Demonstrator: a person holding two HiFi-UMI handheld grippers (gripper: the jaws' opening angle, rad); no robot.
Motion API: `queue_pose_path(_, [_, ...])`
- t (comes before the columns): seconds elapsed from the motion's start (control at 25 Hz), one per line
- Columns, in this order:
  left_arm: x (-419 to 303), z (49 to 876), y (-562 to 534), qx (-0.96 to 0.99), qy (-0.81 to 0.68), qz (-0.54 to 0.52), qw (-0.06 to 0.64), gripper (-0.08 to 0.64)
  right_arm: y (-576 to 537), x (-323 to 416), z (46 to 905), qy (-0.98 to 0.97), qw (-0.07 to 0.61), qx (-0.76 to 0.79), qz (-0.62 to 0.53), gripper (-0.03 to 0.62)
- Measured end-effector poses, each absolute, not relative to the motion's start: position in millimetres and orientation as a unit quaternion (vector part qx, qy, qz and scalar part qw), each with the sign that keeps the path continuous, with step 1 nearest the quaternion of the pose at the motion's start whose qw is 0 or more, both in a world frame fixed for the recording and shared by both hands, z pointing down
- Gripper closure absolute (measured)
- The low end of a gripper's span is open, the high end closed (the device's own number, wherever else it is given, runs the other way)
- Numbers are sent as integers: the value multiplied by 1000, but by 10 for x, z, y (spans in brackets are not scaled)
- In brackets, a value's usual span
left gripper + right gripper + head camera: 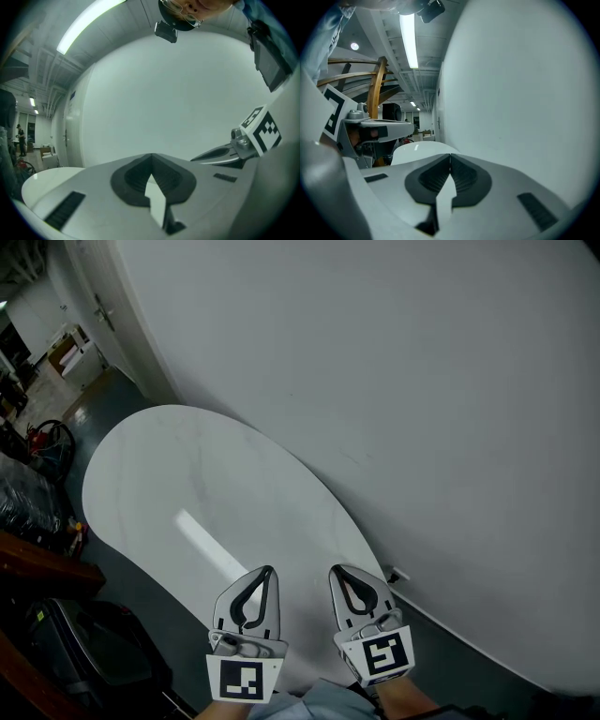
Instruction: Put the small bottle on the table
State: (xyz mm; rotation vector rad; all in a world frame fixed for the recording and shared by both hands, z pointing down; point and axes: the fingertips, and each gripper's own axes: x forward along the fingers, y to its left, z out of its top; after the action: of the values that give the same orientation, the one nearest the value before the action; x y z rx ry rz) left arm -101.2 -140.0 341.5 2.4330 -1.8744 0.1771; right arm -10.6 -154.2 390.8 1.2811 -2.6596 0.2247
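No small bottle shows in any view. The white oval table (pixel 187 493) lies below and ahead of me against a white wall. Over its near end, my left gripper (pixel 270 570) and right gripper (pixel 335 570) hang side by side, a short gap apart. Each has its jaws shut tip to tip with nothing between them. The left gripper view shows its closed jaws (pixel 151 157), with the right gripper's marker cube (pixel 260 129) off to the right. In the right gripper view the tips (pixel 450 157) are closed, and the left gripper (pixel 370 124) sits at the left.
A curved white wall (pixel 422 381) runs along the table's right side, with a small socket (pixel 396 575) low on it. Dark bags (pixel 84 652) and a wooden edge (pixel 37 563) stand on the floor at lower left. More clutter (pixel 42 446) sits further back on the left.
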Motion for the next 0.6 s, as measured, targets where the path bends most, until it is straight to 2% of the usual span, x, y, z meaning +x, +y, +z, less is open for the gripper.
queue_pose_path(0.6, [-1157,3183,-1336,772,-634,50,10,560,-1538,-253,3630,-907,68,412,58,592])
